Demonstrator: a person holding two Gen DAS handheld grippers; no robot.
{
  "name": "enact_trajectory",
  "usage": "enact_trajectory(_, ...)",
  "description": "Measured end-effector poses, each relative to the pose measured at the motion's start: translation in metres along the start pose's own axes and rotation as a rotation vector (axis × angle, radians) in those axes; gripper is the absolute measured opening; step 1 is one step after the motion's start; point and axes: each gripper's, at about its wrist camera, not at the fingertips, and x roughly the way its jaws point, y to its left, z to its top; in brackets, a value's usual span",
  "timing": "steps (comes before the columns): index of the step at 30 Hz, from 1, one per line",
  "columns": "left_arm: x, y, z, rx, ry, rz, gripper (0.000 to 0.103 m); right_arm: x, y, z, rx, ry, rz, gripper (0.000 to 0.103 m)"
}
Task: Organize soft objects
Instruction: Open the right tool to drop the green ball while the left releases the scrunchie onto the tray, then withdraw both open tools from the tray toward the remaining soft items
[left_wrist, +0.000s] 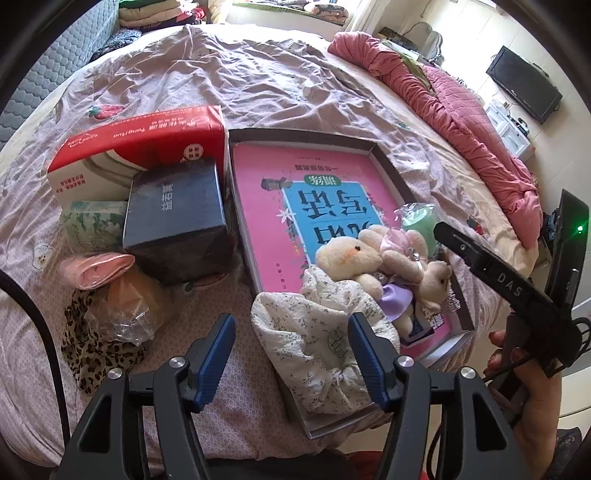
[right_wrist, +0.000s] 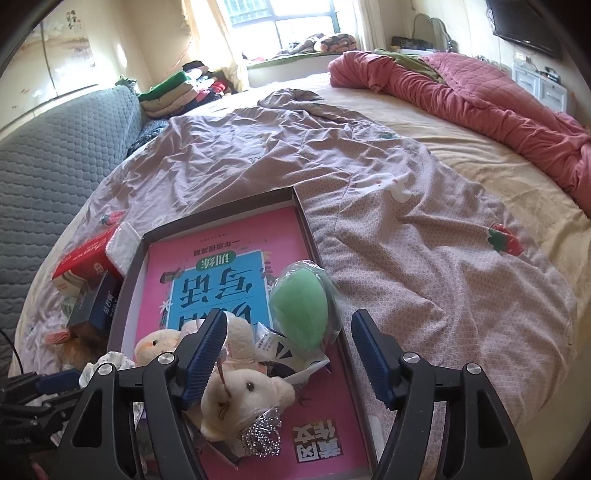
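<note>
A shallow box (left_wrist: 384, 155) with a pink book inside lies on the bed. In it sit a floral cloth bundle (left_wrist: 317, 332), cream plush bears (left_wrist: 354, 258) and a green sponge in plastic wrap (left_wrist: 417, 219). My left gripper (left_wrist: 291, 350) is open, its jaws on either side of the floral bundle's near end. My right gripper (right_wrist: 288, 354) is open and empty above the box's near right part, with the bears (right_wrist: 240, 398) and green sponge (right_wrist: 299, 306) just ahead of it. The right gripper also shows in the left wrist view (left_wrist: 498, 273).
Left of the box stand a red tissue pack (left_wrist: 140, 147), a dark blue box (left_wrist: 177, 218), a green tissue pack (left_wrist: 92, 225), a pink cloth (left_wrist: 99, 269), a bagged orange item (left_wrist: 129, 306) and a leopard scarf (left_wrist: 96, 358). A rumpled red quilt (right_wrist: 480, 92) lies at the far right.
</note>
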Motion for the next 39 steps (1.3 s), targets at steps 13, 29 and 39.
enact_trajectory(13,-0.020,-0.013,-0.001,0.047,-0.043,0.042,0.076,-0.018,0.009,0.000,-0.015,-0.009,-0.011,0.075)
enact_trajectory(29,-0.040,-0.011,-0.004,0.070,-0.080,0.101,0.080,-0.040,0.023,-0.004,-0.053,-0.033,-0.032,0.076)
enact_trajectory(39,-0.069,0.005,-0.004,0.038,-0.137,0.113,0.080,-0.069,0.054,0.002,-0.101,-0.078,0.020,0.077)
